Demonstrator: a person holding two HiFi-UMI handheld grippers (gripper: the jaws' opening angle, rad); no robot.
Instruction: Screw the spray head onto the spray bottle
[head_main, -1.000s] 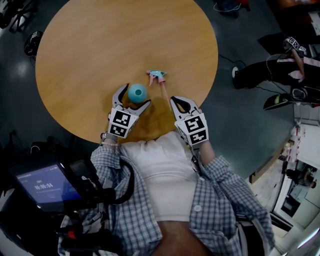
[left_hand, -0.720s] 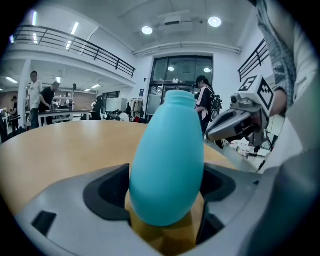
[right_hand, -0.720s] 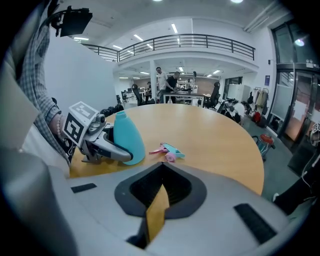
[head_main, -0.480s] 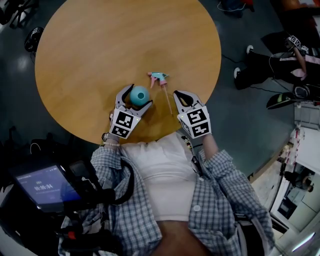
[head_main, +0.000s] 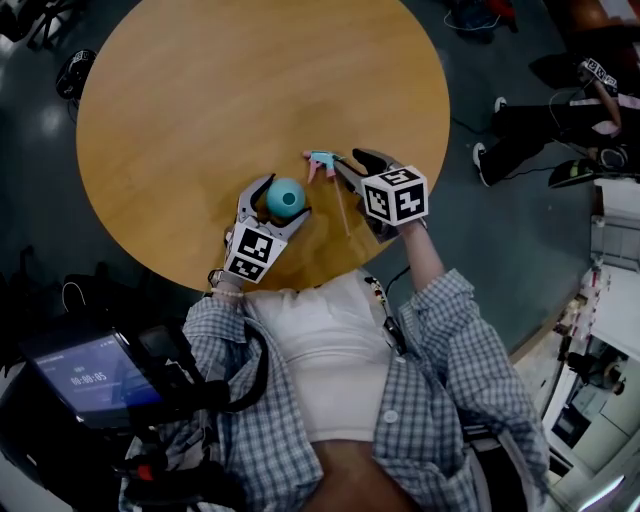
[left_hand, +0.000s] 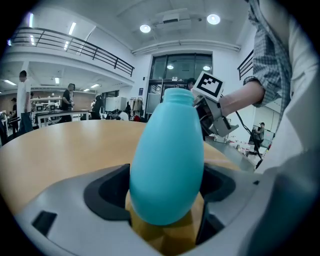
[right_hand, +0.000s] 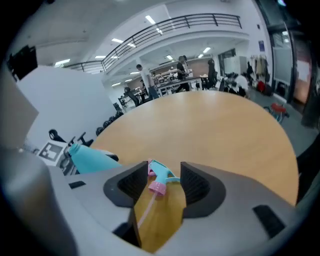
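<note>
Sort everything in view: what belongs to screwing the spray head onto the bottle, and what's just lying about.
Job in hand: spray bottle, gripped in the left tongs; spray head, lying on the round table between the jaws of the right tongs, which have just been opening.

Lying about: lit screen beside the person; dark object on the floor beyond the table.
</note>
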